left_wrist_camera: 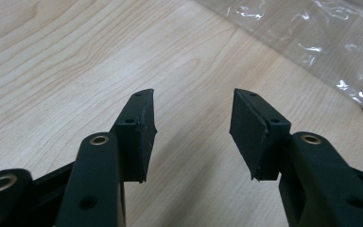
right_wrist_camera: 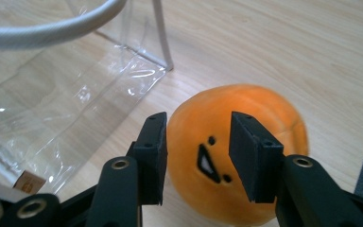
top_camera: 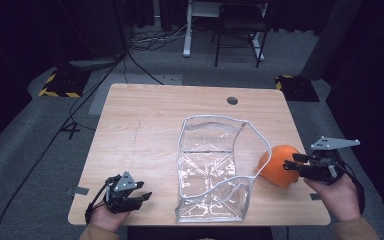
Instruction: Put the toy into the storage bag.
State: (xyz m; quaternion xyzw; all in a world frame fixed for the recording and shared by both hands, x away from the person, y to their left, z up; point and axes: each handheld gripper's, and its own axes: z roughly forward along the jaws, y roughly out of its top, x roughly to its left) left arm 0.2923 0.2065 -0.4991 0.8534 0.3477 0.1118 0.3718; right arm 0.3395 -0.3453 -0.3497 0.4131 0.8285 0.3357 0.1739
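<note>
Right gripper view: face on orange plush (right_wrist_camera: 236, 156); high view hides it.

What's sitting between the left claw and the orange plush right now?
The clear plastic bag stands between the left claw and the orange plush, as the high view shows; bare tabletop separates claw from bag.
</note>
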